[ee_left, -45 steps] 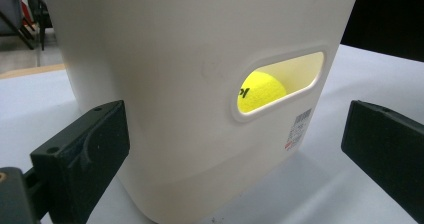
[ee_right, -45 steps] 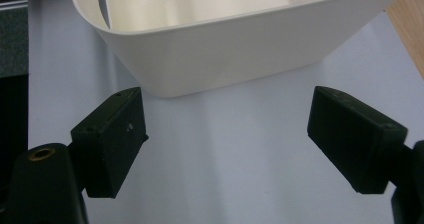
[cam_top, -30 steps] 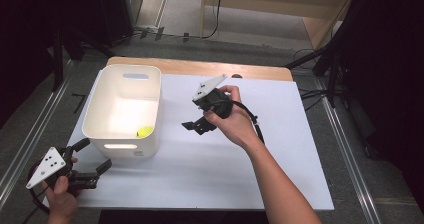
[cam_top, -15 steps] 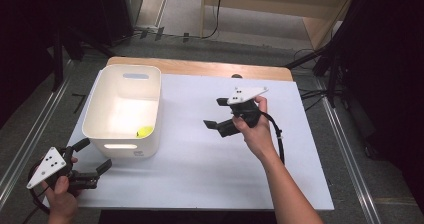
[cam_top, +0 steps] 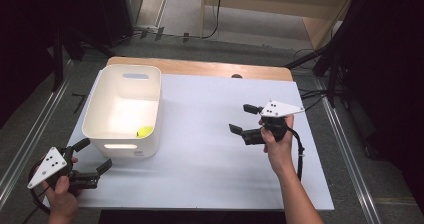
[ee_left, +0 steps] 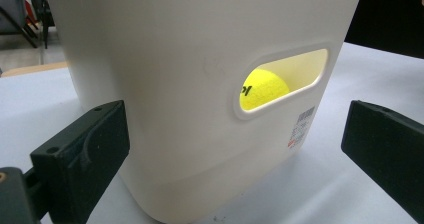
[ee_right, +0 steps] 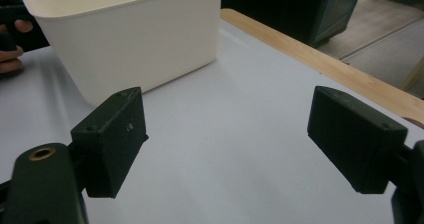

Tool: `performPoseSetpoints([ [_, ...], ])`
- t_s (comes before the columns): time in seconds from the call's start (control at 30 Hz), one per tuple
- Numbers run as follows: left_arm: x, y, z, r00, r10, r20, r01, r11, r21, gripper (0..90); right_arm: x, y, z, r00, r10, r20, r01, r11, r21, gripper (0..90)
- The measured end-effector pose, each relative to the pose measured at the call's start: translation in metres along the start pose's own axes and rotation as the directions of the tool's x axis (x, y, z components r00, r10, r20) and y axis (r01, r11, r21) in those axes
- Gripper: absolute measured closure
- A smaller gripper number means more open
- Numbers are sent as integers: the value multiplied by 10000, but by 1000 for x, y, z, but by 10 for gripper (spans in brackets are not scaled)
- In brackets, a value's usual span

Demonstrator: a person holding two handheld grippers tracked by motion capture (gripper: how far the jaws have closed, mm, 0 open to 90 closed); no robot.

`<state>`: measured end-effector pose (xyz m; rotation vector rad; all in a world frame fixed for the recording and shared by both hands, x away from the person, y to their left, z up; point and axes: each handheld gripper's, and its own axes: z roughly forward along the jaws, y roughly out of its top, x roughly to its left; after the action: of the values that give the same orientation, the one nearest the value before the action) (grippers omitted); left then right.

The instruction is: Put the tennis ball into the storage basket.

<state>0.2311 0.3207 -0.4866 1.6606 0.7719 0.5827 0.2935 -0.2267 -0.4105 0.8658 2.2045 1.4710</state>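
One bin (cam_top: 125,109), one ball (cam_top: 145,131), two grippers are being shown on one tabletop (cam_top: 210,149). The bin is sitting upright at the tabletop's left-rear, opening facing up, long axis running front-to-back; one handle slot is being seen in the near wall, another in the far wall. The ball is lying inside the bin, at the near-right corner of the floor, and is being glimpsed thru the near slot in the left gripper view (ee_left: 262,88).

The left gripper (cam_top: 92,161) is being held at the front-left corner, just beside the bin's near wall, pointing toward it; jaws spread, nothing between them. The right gripper (cam_top: 245,119) is being held over the tabletop's right part, well apart from the bin, pointing left toward it; jaws spread, nothing pinched.
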Motion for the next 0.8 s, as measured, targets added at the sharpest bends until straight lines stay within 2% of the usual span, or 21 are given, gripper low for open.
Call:
performPoseSetpoints([
  [0.17, 0, 0, 0, 10000, -16, -35, 16, 10000, -12, 0, -3, -17, -16, 9992, 281, 296, -267, 9985, -481, 145],
  [0.37, 0, 0, 0, 10000, -37, -28, 37, 10000, 3, 0, -6, -35, -30, 9960, 487, 755, -428, 9961, -772, 145],
  [0.47, 0, 0, 0, 10000, -37, -44, 37, 10000, 6, 0, -9, -49, -42, 9917, 746, 1048, -639, 9928, -1014, 145],
  [0.8, 0, -1, 1, 10000, 10, -96, -9, 10000, 65, 0, -11, -82, -69, 9791, 1059, 1735, -809, 9861, -1454, 145],
])
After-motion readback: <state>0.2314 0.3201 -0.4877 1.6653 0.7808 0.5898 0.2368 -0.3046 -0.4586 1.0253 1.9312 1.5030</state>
